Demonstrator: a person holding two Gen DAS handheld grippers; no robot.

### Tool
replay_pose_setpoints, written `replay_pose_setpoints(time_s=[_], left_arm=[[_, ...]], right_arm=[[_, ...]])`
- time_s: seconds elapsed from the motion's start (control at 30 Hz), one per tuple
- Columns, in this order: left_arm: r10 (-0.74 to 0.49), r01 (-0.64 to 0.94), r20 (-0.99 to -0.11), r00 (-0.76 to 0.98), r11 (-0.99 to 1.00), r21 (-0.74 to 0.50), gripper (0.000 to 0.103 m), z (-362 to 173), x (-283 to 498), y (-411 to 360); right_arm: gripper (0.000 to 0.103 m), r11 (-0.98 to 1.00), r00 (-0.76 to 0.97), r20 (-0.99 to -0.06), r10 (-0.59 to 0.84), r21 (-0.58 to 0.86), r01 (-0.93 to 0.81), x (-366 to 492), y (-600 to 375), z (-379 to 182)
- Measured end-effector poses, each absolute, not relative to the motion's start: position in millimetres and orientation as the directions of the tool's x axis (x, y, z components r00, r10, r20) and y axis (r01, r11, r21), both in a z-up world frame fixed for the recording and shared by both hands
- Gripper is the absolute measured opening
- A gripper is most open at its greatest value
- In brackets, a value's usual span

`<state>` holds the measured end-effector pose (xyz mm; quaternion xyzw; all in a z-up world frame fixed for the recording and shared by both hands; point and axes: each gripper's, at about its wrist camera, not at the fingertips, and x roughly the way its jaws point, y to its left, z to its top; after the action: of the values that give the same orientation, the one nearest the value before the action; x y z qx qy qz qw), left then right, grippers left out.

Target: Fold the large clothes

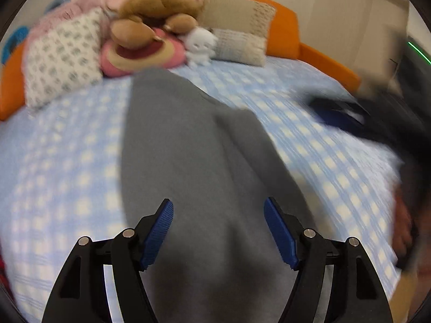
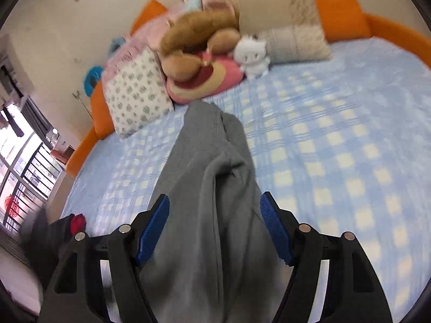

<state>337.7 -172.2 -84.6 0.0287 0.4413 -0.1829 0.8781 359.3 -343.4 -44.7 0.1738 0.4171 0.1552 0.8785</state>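
From the left wrist view, the left gripper (image 1: 218, 231) hangs with its blue pads spread wide and nothing between them. Below and ahead of it a grey garment (image 1: 188, 148) — most likely sweatpants, though motion blur softens the outline — lies lengthwise on the blue-and-white checked bedsheet (image 1: 67, 161), running from the near edge toward the pillows. One layer seems to overlap another along a seam down the middle. At the head of the bed sit a patterned pillow (image 1: 59, 56), a brown plush bear (image 1: 159, 8) and a small white plush toy (image 1: 199, 43). A dark blur at the right edge cannot be made out.

From the right wrist view, the right gripper (image 2: 214, 227) is likewise released, fingers apart and empty, poised over the near end of the same grey garment (image 2: 204, 188). Here the two legs show more clearly, laid side by side and partly overlapping, with a raised fold where they meet. The orange bed frame (image 2: 339, 5) curves behind the pillows.

The step in hand looks like the approach before a fold — neither tool has taken cloth yet. The next move calls for lowering each gripper to the near end, pinching through both layers, and carrying that end toward the far one without dragging the lower leg askew.
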Motion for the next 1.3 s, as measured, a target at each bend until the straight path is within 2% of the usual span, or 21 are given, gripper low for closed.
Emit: replay_pose_setpoints(time_s=[0.17, 0.23, 0.3, 0.4, 0.5, 0.67, 0.87, 0.93, 0.97, 1.0, 1.1, 1.17, 1.3], left_arm=[[-0.315, 0.418, -0.8, 0.511, 0.904, -0.089, 0.072, -108, 318, -201], [-0.338, 0.448, -0.807, 0.485, 0.888, -0.102, 0.072, -116, 311, -210], [-0.334, 0.461, -0.809, 0.484, 0.883, -0.089, 0.072, -122, 304, -215], [-0.324, 0.47, -0.805, 0.496, 0.88, -0.065, 0.073, -128, 296, -217], [-0.337, 0.478, -0.803, 0.491, 0.875, -0.075, 0.073, -123, 292, -217], [-0.394, 0.512, -0.79, 0.47, 0.851, -0.119, 0.073, -109, 282, -214], [-0.388, 0.496, -0.81, 0.439, 0.857, -0.142, 0.076, -122, 272, -208], [-0.356, 0.497, -0.835, 0.421, 0.86, -0.116, 0.076, -135, 271, -212], [-0.342, 0.503, -0.84, 0.422, 0.859, -0.097, 0.076, -139, 269, -215], [-0.329, 0.511, -0.842, 0.427, 0.856, -0.075, 0.076, -142, 267, -218], [-0.324, 0.529, -0.851, 0.414, 0.846, -0.065, 0.077, -145, 261, -223], [-0.346, 0.537, -0.85, 0.398, 0.839, -0.089, 0.077, -145, 258, -223], [-0.373, 0.563, -0.847, 0.379, 0.819, -0.109, 0.077, -144, 244, -220]], right_arm=[[0.064, 0.94, 0.503, -0.804, 0.318, 0.337, -0.056, 440, -308, -86], [0.057, 0.954, 0.464, -0.84, 0.28, 0.299, -0.034, 457, -300, -103], [0.028, 0.958, 0.432, -0.86, 0.271, 0.284, -0.036, 463, -296, -116], [0.018, 0.963, 0.433, -0.863, 0.261, 0.265, -0.051, 460, -298, -123], [0.017, 0.947, 0.457, -0.839, 0.297, 0.321, -0.024, 451, -315, -118], [0.017, 0.943, 0.478, -0.824, 0.303, 0.332, -0.025, 441, -333, -106], [0.017, 0.943, 0.477, -0.829, 0.291, 0.332, 0.001, 434, -349, -125], [0.02, 0.941, 0.47, -0.833, 0.292, 0.339, 0.016, 436, -350, -137], [0.026, 0.941, 0.474, -0.833, 0.286, 0.338, 0.025, 436, -350, -142], [0.041, 0.946, 0.482, -0.834, 0.268, 0.324, 0.035, 436, -349, -145], [0.07, 0.962, 0.507, -0.837, 0.204, 0.266, 0.052, 433, -351, -147], [0.074, 0.954, 0.505, -0.834, 0.224, 0.293, 0.061, 428, -359, -146], [0.074, 0.93, 0.52, -0.81, 0.271, 0.361, 0.077, 405, -375, -132]])
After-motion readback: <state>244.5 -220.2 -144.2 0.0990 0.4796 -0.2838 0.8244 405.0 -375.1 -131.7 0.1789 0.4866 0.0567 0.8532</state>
